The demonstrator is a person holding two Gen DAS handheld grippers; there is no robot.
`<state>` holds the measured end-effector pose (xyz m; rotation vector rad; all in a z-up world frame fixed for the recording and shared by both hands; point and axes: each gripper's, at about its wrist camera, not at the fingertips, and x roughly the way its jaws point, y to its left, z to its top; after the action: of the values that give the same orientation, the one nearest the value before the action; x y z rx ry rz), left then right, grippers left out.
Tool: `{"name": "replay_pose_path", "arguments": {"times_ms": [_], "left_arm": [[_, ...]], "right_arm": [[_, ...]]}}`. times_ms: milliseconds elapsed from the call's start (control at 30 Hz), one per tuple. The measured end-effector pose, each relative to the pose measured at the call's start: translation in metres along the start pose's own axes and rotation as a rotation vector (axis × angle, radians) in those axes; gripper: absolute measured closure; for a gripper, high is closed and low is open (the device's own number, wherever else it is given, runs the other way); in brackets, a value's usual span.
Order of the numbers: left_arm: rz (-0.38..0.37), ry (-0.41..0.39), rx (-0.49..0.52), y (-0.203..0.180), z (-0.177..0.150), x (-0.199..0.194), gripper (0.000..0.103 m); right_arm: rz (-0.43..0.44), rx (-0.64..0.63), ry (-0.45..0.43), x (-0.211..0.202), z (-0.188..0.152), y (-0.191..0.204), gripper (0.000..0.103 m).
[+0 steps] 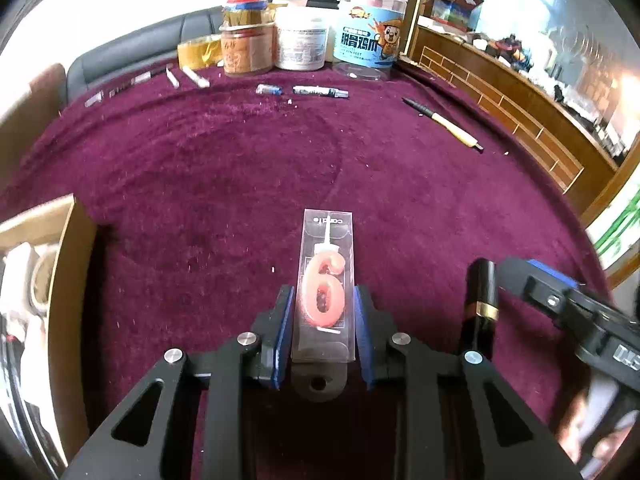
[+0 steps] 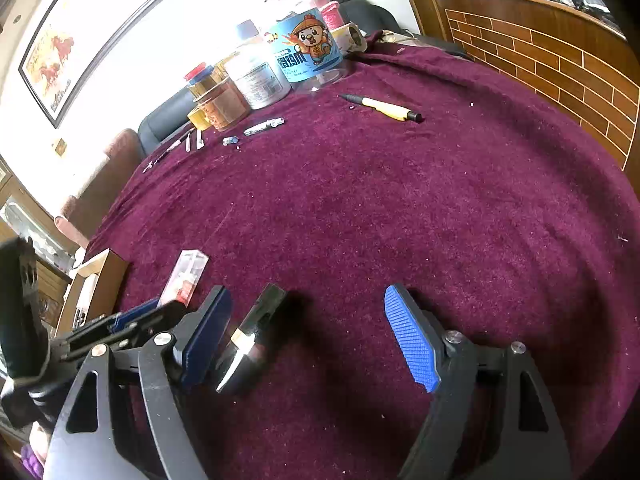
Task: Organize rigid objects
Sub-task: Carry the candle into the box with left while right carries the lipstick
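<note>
A table covered by a purple cloth (image 1: 240, 168) filled both views. At its far edge stood a cluster of jars, the biggest a clear tub with a blue cartoon label (image 1: 370, 40), beside it a white tub (image 1: 301, 42) and a brown jar with a red lid (image 1: 247, 38). A cardboard box (image 1: 60, 280) sat at the cloth's left edge.

The left gripper (image 1: 323, 320) was narrow, its blue pads pressed on the sides of a clear case holding a pink number-six candle (image 1: 323, 292), low over the near part of the cloth. The right gripper (image 2: 308, 332) stood wide; a black tube with a gold band (image 2: 250, 340) lay on the cloth between its fingers, just beside the left pad, and whether it touched that pad could not be told.

Nearer the jars, a yellow pen (image 1: 444, 124) lay toward the cloth's right side, a dark marker (image 1: 320, 91) and a small blue piece (image 1: 269, 89) just before the tubs, and some thin white sticks (image 1: 192, 77) toward the left.
</note>
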<state>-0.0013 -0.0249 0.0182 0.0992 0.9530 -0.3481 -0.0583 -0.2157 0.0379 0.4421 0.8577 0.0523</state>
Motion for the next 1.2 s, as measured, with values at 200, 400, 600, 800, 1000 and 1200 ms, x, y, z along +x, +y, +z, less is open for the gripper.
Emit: {"name": "replay_pose_path", "arguments": {"times_ms": [200,400,600,800,1000,1200], "left_arm": [[-0.022,-0.013,-0.018,0.001,-0.005,-0.014,0.08],[-0.085,-0.139,-0.089,0.035,-0.019,-0.096,0.08],[-0.073,-0.203,-0.158,0.085,-0.059,-0.157,0.08],[0.029,-0.222,-0.283,0.151,-0.104,-0.191,0.08],[0.114,-0.194,-0.397,0.205,-0.147,-0.2,0.079],[0.15,-0.129,-0.467,0.23,-0.17,-0.183,0.079]], "right_arm": [[0.003,0.001,-0.001,0.0,0.0,0.0,0.023],[0.031,0.0,0.005,0.001,0.001,0.0,0.017],[-0.075,-0.076,0.103,0.003,-0.005,0.031,0.018],[-0.298,-0.228,0.12,0.021,-0.018,0.068,0.046],[-0.324,-0.283,0.117,0.025,-0.02,0.081,0.088],[-0.227,-0.265,0.127,0.009,-0.025,0.095,0.088]]}}
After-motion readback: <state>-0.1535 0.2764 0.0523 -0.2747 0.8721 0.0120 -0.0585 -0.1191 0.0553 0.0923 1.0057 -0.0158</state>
